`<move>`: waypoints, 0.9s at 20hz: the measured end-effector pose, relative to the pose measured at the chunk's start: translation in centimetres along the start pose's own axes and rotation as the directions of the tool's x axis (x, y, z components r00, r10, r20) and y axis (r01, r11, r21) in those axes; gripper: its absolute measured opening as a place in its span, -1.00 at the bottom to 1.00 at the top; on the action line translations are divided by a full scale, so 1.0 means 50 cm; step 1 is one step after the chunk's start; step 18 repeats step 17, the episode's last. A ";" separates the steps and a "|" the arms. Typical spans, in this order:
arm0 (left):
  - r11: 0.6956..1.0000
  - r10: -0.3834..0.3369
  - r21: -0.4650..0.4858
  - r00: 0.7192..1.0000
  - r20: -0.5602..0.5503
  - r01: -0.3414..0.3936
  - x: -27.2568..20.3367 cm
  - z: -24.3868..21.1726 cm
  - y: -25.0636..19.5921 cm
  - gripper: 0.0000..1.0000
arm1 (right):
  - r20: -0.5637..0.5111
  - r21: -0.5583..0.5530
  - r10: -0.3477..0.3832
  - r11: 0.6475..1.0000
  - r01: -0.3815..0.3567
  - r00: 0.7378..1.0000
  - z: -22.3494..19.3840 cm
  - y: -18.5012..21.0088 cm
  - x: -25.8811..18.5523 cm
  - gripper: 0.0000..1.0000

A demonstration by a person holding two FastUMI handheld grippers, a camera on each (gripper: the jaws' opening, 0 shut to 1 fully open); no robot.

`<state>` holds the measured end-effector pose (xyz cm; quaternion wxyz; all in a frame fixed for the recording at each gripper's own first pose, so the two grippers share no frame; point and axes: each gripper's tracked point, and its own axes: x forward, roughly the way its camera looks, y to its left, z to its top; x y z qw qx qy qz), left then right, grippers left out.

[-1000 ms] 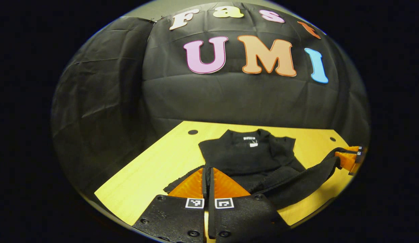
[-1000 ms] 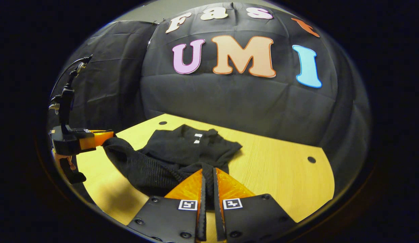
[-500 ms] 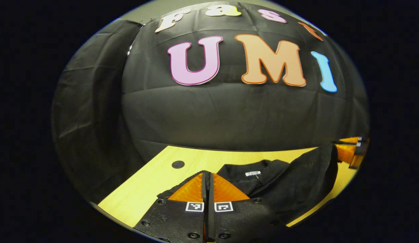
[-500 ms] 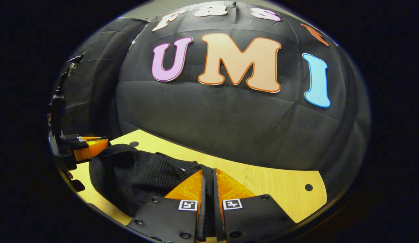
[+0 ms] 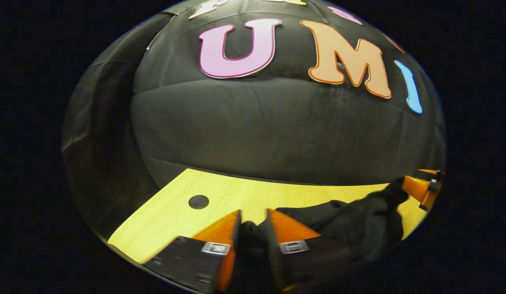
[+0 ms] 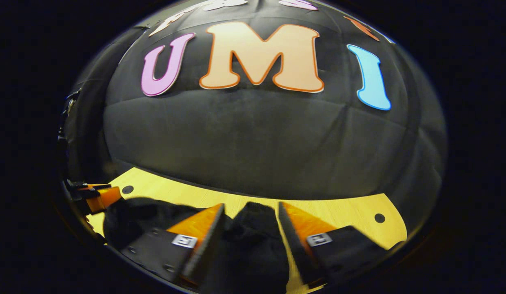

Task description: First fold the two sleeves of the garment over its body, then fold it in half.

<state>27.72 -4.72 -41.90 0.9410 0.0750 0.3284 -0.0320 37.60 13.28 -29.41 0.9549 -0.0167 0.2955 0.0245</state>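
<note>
Both grippers let go of the folded hem near the table's far edge

On the yellow wooden table (image 5: 220, 196), the left gripper (image 5: 253, 222), pressed together on cloth half a second ago, now has its fingers slightly parted around the black knitted garment (image 5: 355, 220); further right along the table, the right gripper (image 6: 251, 212) has spread wide, cloth lying loose between its fingers. The garment lies bunched toward the table's back edge, so the half-fold looks delivered and likely finished.
</note>
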 end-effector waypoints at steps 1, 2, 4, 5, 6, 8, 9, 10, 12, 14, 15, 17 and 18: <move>1.000 0.016 0.002 0.999 0.028 -0.016 -0.003 0.010 0.014 1.00 | 0.011 0.017 -0.002 1.000 0.002 1.000 0.007 -0.006 0.006 1.00; 1.000 0.023 -0.017 0.998 0.056 -0.022 -0.009 0.035 0.021 0.93 | 0.023 0.031 -0.006 1.000 0.006 1.000 0.017 -0.011 -0.001 1.00; 0.998 0.039 -0.058 0.993 0.116 -0.032 -0.032 0.091 0.025 0.82 | 0.060 0.046 -0.011 0.999 0.008 0.998 0.041 -0.024 -0.034 1.00; 0.997 0.047 -0.067 0.989 0.140 -0.038 -0.055 0.115 0.031 0.82 | 0.084 0.048 -0.009 0.999 0.005 0.996 0.052 -0.029 -0.055 1.00; 0.996 0.054 -0.077 0.986 0.158 -0.042 -0.080 0.135 0.040 0.82 | 0.113 0.052 -0.001 0.999 -0.005 0.994 0.067 -0.032 -0.083 1.00; 0.992 0.057 -0.122 0.978 0.200 -0.032 -0.143 0.176 0.052 0.82 | 0.169 0.059 0.027 0.998 -0.038 0.985 0.088 -0.034 -0.157 1.00; 0.989 0.055 -0.149 0.973 0.224 -0.022 -0.178 0.199 0.053 0.87 | 0.200 0.063 0.046 0.996 -0.060 0.979 0.097 -0.035 -0.206 1.00; 0.986 0.054 -0.169 0.965 0.255 -0.010 -0.214 0.217 0.056 0.85 | 0.228 0.061 0.072 0.994 -0.088 0.971 0.105 -0.038 -0.256 1.00; 0.984 0.056 -0.180 0.949 0.310 0.001 -0.314 0.243 0.067 0.86 | 0.288 0.046 0.109 0.991 -0.127 0.951 0.110 -0.056 -0.368 1.00; 0.983 0.057 -0.184 0.936 0.348 0.009 -0.410 0.261 0.054 0.84 | 0.346 0.017 0.137 0.988 -0.153 0.928 0.118 -0.081 -0.468 0.97; 0.982 0.056 -0.190 0.933 0.355 0.013 -0.451 0.261 0.045 0.84 | 0.367 -0.002 0.149 0.987 -0.159 0.918 0.118 -0.090 -0.515 0.98; 0.977 0.066 -0.213 0.928 0.366 0.015 -0.516 0.259 0.034 0.84 | 0.400 -0.045 0.164 0.986 -0.159 0.902 0.114 -0.119 -0.589 0.98; 0.977 0.066 -0.213 0.928 0.366 0.015 -0.516 0.259 0.034 0.84 | 0.400 -0.045 0.164 0.986 -0.159 0.902 0.114 -0.119 -0.589 0.98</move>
